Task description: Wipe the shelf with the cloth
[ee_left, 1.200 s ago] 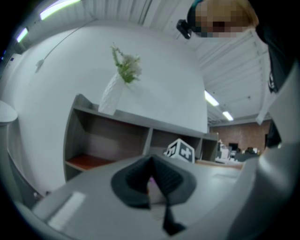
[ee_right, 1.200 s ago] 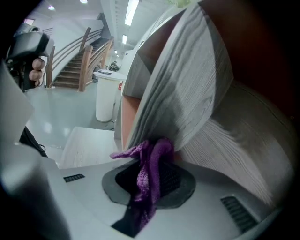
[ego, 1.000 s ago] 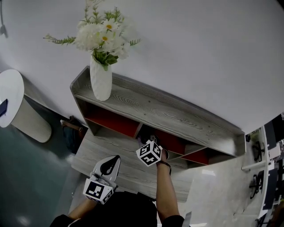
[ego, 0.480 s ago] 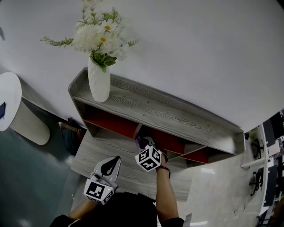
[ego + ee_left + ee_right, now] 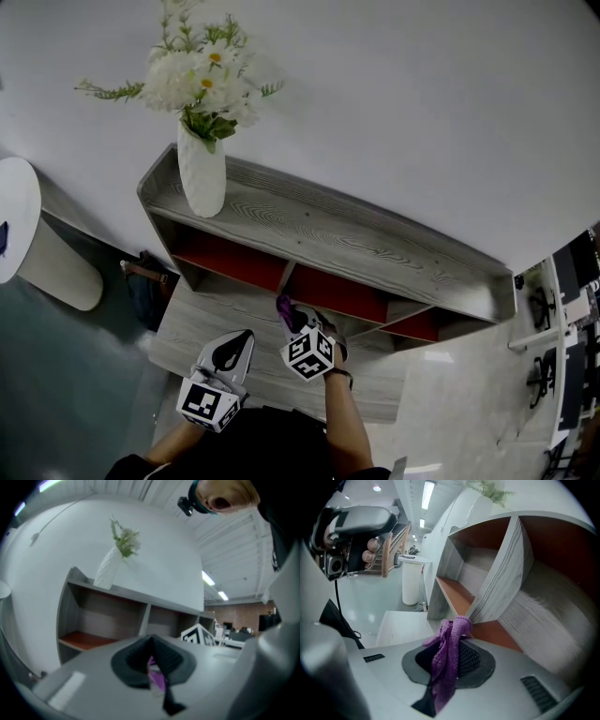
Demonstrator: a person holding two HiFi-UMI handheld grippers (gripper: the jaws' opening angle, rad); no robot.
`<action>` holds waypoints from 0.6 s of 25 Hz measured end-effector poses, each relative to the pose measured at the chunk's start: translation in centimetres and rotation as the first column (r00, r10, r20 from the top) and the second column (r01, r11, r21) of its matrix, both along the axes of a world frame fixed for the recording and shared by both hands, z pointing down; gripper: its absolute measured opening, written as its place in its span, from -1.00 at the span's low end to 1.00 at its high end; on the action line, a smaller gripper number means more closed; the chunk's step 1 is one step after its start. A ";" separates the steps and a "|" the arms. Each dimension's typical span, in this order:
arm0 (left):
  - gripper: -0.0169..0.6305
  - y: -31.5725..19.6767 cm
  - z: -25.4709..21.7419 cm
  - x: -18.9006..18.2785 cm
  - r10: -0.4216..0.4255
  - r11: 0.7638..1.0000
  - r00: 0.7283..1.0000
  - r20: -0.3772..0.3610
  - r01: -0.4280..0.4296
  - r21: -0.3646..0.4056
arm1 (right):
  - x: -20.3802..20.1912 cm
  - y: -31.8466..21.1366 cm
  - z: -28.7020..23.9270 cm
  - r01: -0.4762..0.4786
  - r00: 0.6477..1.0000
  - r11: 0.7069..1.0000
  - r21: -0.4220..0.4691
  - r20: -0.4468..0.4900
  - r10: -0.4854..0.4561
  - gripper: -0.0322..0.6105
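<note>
Clamping a bunched purple knit cloth (image 5: 450,641), the right gripper (image 5: 451,663) is pointing its ropy length ahead at the shelf divider (image 5: 499,585), left gripper (image 5: 152,663) sitting closed.

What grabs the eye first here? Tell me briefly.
The white vase of daisies stands on top of the grey shelf unit, at its left end, against the bare wall. Next comes the purple cloth, pinched in the right gripper and held up against an upright divider below.
</note>
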State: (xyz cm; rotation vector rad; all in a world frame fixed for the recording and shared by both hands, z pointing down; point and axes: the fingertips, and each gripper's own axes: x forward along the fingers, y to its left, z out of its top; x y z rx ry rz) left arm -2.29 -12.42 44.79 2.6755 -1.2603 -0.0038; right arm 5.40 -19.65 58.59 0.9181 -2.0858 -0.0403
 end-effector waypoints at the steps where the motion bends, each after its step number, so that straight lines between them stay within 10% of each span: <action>1: -0.95 0.0 0.1 0.1 0.001 1.000 1.000 0.000 -0.001 -0.002 | 0.0 0.4 0.3 -0.012 1.000 1.000 -0.003 0.017 0.012 -0.76; 15: -0.95 -0.7 1.8 1.0 0.026 0.999 0.999 0.026 -0.024 -0.043 | 3.0 5.5 -3.1 -0.291 0.910 0.955 0.056 0.325 0.259 -0.75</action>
